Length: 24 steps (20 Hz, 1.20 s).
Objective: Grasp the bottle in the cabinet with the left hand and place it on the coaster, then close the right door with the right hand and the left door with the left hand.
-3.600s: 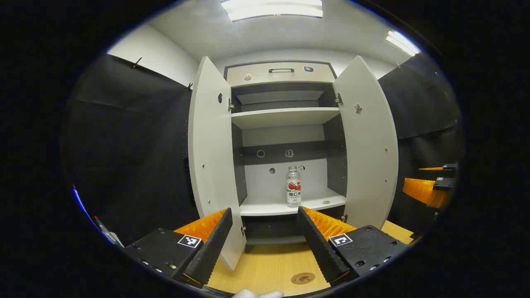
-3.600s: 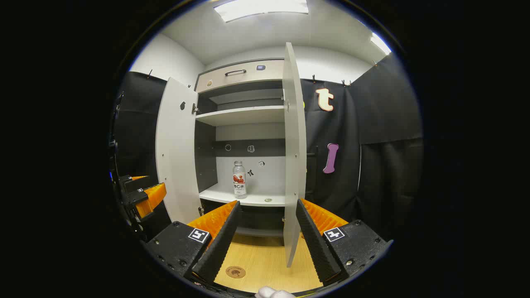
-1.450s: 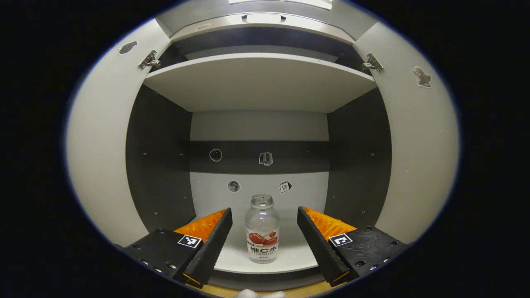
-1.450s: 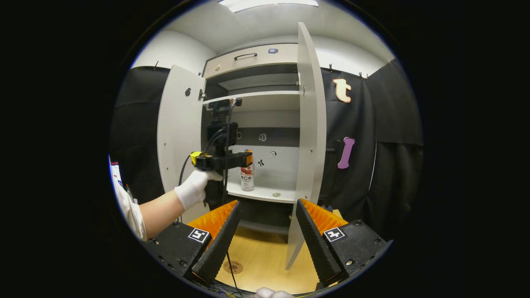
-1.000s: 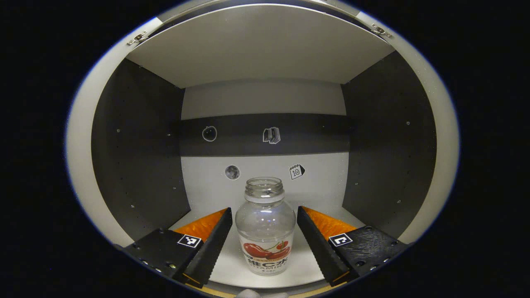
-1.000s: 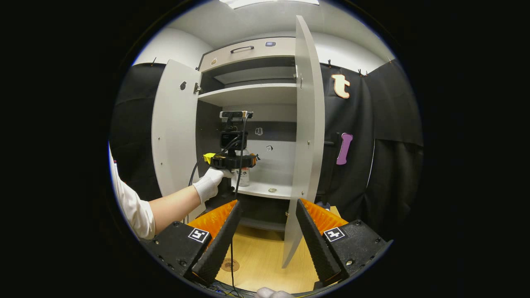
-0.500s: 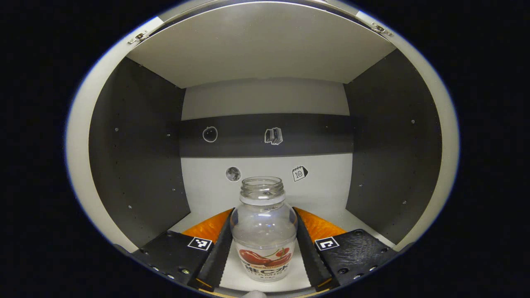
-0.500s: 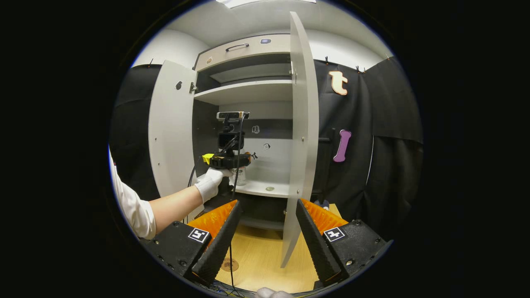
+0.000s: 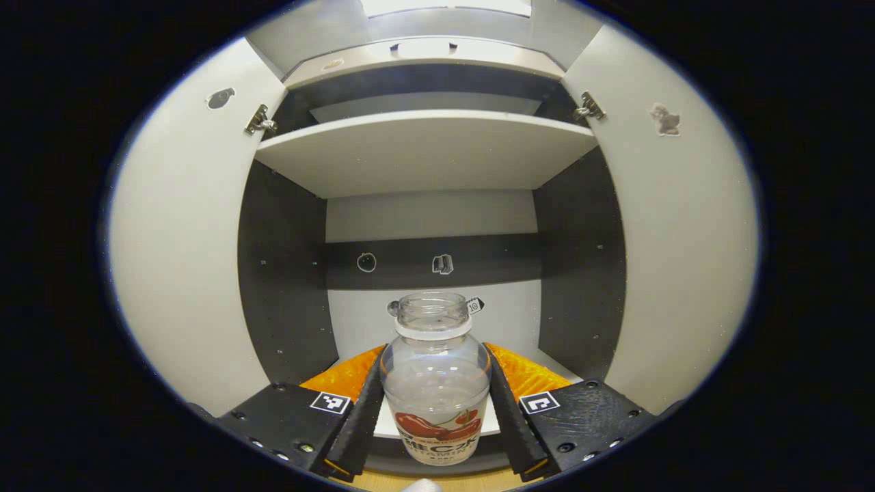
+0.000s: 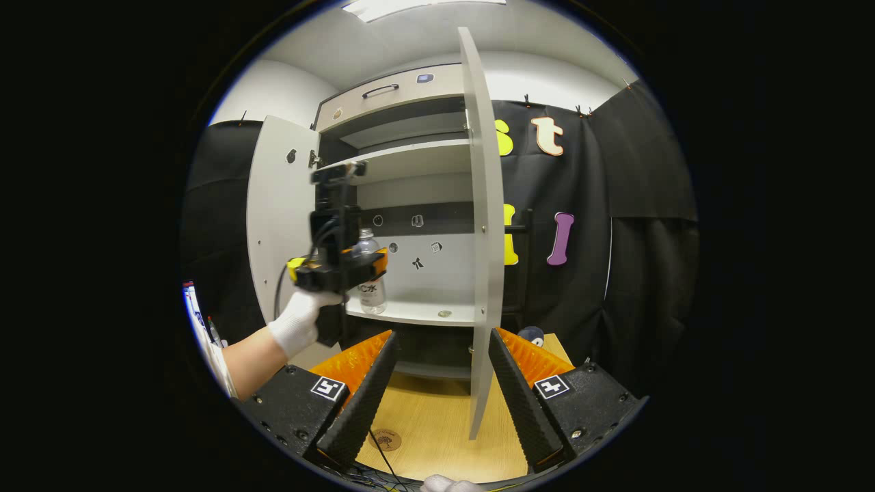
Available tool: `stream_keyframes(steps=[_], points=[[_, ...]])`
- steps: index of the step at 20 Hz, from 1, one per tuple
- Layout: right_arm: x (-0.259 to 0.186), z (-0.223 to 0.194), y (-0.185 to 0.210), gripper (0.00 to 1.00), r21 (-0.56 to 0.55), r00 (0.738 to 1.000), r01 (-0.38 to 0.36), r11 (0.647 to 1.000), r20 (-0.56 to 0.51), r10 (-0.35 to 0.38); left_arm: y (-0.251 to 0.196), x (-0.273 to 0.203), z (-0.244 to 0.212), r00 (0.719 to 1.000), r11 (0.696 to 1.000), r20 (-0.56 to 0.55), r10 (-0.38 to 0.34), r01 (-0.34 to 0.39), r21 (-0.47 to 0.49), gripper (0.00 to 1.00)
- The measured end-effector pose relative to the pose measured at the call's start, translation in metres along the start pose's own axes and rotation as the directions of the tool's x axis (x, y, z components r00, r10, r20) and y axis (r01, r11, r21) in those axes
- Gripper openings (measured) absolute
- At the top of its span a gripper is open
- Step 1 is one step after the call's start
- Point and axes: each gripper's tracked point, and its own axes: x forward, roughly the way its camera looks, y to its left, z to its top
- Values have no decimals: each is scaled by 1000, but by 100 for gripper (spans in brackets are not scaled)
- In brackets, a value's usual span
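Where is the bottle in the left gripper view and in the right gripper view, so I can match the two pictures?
Left gripper view: the bottle stands bottom centre, clamped between the left gripper fingers.
Right gripper view: the bottle is left of centre, partly behind the left gripper held by a gloved hand.
Shared landmark: the stickers on the cabinet back wall.

The left tongs point(image 9: 435, 410) clamp the clear bottle point(image 9: 435, 383) from both sides, upright, at the front of the open cabinet point(image 9: 287, 273), both doors point(image 9: 178, 273) swung wide.
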Motion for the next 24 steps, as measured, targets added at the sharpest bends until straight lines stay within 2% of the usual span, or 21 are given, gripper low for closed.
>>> stream_keyframes(steps=[5, 6, 7, 10, 12, 13, 14, 24], points=[[-16, -11, -16, 83, -2, 999, 43, 999, -8, -43, -6, -76, -25, 1000, 1000, 4, -5, 5, -19, 75], [-19, -14, -19, 83, -5, 999, 50, 999, -14, -51, -5, -91, -32, 1000, 1000, 8, 4, -4, -19, 78], [-22, -18, -22, 83, -10, 998, 58, 998, -19, -58, -6, -103, -39, 1000, 1000, 20, 3, -3, -16, 75], [-30, -31, -28, 83, -14, 997, 63, 998, -43, -64, -8, -131, -70, 1000, 1000, 31, -3, 3, 1, 75], [-33, -43, -33, 83, -17, 995, 70, 997, -75, -71, -12, -145, -103, 1000, 1000, -4, -11, 11, -6, 75], [-34, -46, -36, 83, -14, 994, 73, 997, -84, -74, -13, -151, -119, 1000, 1000, -25, -10, 10, -16, 78], [-35, -49, -38, 83, -11, 993, 75, 997, -91, -76, -14, -157, -136, 999, 1000, -48, -6, 5, -27, 75], [-22, -93, -57, 83, -19, 975, 96, 995, -202, -98, -41, -189, -259, 992, 997, -122, -21, 11, -78, 75]])
